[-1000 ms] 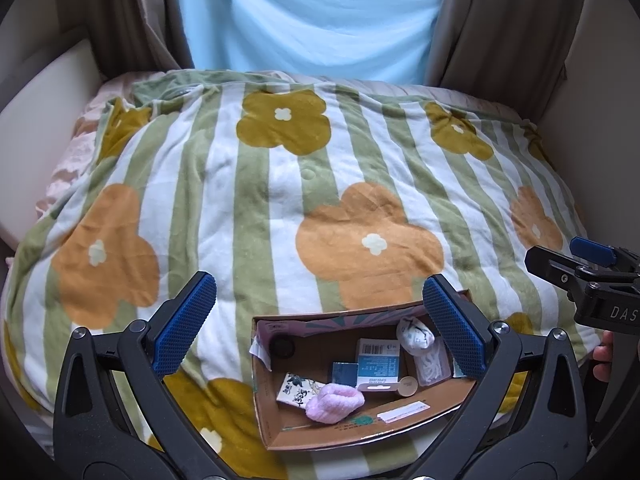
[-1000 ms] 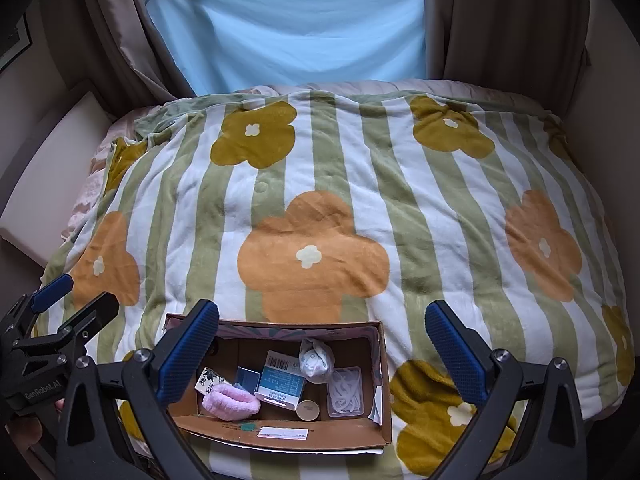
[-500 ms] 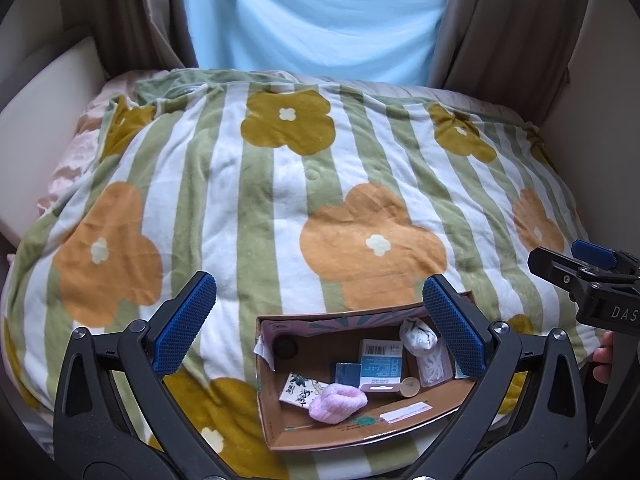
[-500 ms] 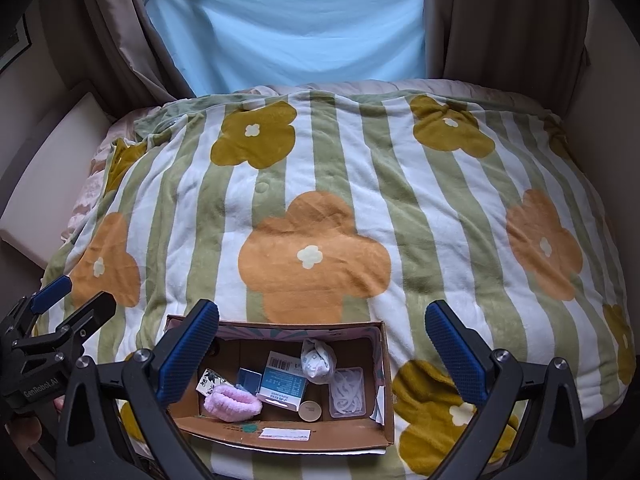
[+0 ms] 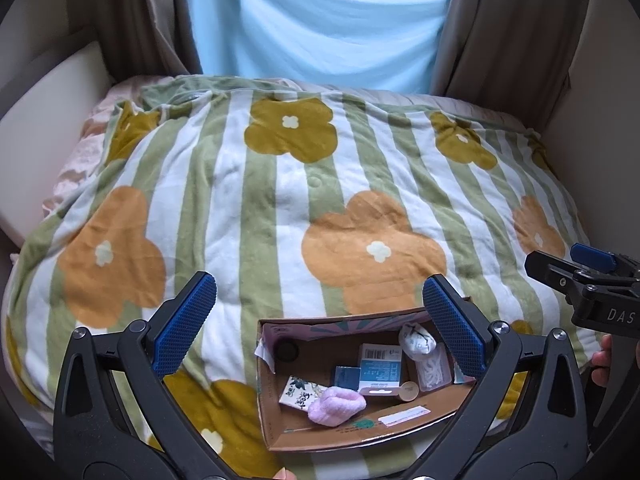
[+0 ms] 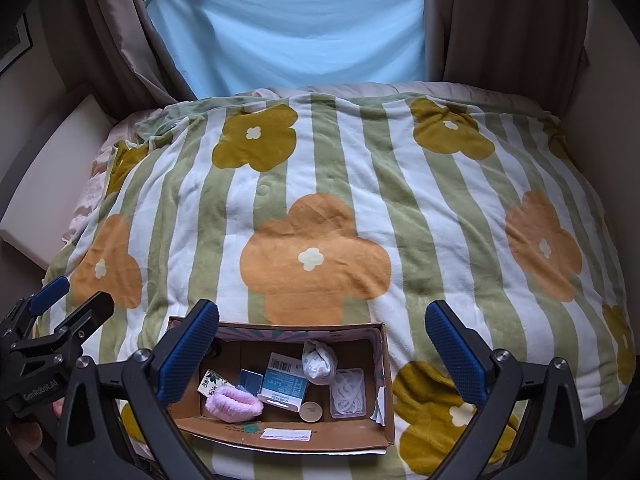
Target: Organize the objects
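Note:
An open cardboard box (image 5: 276, 424) (image 6: 384, 420) lies at the near edge of the bed. In it are a pink fluffy band (image 5: 338, 405) (image 6: 234, 402), a blue and white carton (image 5: 379, 368) (image 6: 284, 382), a small dark blue box (image 5: 347, 377), a patterned packet (image 5: 301, 392), a crumpled white ball (image 5: 417, 341) (image 6: 318, 364), a clear case of white bits (image 6: 348, 394) and a round beige lid (image 6: 311, 411). My left gripper (image 5: 320, 332) is open and empty above the box. My right gripper (image 6: 322, 350) is open and empty above it too.
A green-and-white striped blanket (image 5: 280, 208) (image 6: 360, 200) with orange and mustard flowers covers the bed. A light blue sheet (image 6: 288, 28) and brown curtains hang behind. Walls close in left and right. Each gripper shows at the edge of the other's view.
Both views have shifted only slightly. The box and its contents have not moved, and both grippers stay open.

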Action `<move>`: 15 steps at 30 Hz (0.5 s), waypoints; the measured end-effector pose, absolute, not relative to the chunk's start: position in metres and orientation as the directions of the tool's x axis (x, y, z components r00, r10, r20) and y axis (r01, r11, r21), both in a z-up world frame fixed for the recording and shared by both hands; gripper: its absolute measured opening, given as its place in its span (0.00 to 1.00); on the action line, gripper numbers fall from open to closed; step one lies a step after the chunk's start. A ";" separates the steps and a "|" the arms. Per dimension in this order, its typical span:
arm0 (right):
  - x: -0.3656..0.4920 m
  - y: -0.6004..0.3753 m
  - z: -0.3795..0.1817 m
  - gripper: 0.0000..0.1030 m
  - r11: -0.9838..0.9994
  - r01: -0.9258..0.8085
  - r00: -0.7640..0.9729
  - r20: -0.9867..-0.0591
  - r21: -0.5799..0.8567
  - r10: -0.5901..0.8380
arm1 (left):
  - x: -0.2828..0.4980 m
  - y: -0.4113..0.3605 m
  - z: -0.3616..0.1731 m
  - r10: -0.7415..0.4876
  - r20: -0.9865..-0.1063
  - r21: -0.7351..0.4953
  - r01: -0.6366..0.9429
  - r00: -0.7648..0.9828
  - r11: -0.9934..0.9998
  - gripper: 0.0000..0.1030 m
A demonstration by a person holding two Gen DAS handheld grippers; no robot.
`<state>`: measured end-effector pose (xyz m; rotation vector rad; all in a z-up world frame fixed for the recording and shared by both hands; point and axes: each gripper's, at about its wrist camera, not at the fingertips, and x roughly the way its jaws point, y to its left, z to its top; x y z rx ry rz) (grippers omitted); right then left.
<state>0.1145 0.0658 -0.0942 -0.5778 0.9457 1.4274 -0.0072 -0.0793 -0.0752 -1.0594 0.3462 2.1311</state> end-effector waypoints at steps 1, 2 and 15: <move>0.114 0.066 -0.094 1.00 0.104 -0.974 -0.107 -0.820 0.199 0.562 | -0.007 -0.080 -0.074 0.487 -0.773 -0.076 -0.703 -0.406 -0.707 1.00; 0.113 0.065 -0.093 1.00 0.105 -0.974 -0.107 -0.819 0.199 0.564 | -0.006 -0.081 -0.073 0.486 -0.771 -0.074 -0.701 -0.411 -0.710 1.00; 0.108 0.064 -0.090 1.00 0.102 -0.974 -0.110 -0.819 0.202 0.563 | 0.002 -0.080 -0.070 0.470 -0.751 -0.005 -0.707 -0.464 -0.707 1.00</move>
